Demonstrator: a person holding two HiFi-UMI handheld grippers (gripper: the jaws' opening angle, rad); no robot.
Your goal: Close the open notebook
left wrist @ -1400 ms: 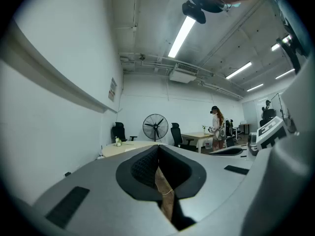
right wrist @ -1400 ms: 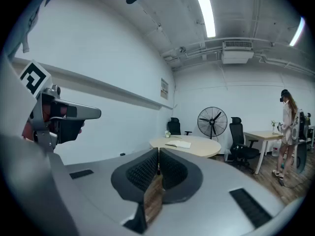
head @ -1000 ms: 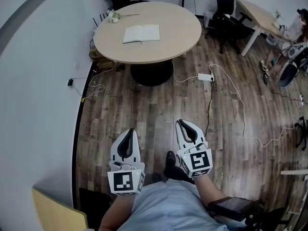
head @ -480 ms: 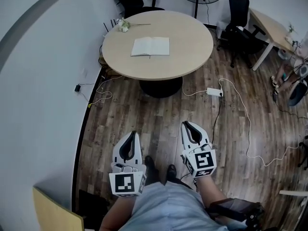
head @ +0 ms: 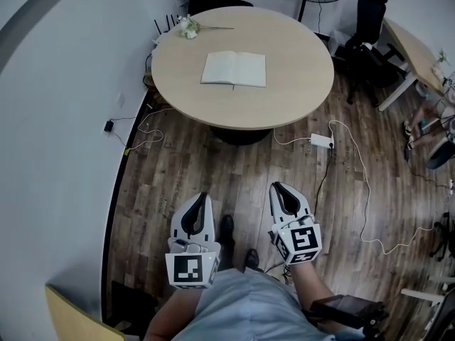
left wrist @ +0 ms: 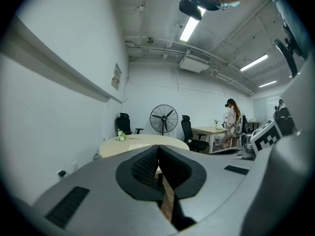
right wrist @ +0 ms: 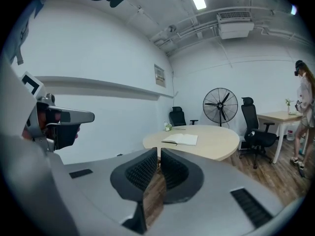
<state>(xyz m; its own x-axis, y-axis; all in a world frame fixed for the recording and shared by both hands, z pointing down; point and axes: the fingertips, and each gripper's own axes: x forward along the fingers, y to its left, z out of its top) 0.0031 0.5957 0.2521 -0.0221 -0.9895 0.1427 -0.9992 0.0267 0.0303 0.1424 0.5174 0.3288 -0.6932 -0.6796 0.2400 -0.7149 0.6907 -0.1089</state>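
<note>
- While the notebook (head: 234,69) lies open on the far table (head: 284,98), you're at the approach step.
- Left gripper (head: 204,197), right gripper (head: 276,187): jaws together, empty.
- Next, reach and flip one cover.

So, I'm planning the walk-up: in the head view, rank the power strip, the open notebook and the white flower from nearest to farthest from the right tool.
1. Power strip, on the floor ahead and to the right of the right tool.
2. Open notebook, mid round table, ahead and slightly left.
3. White flower, at the table's far left edge.
</note>
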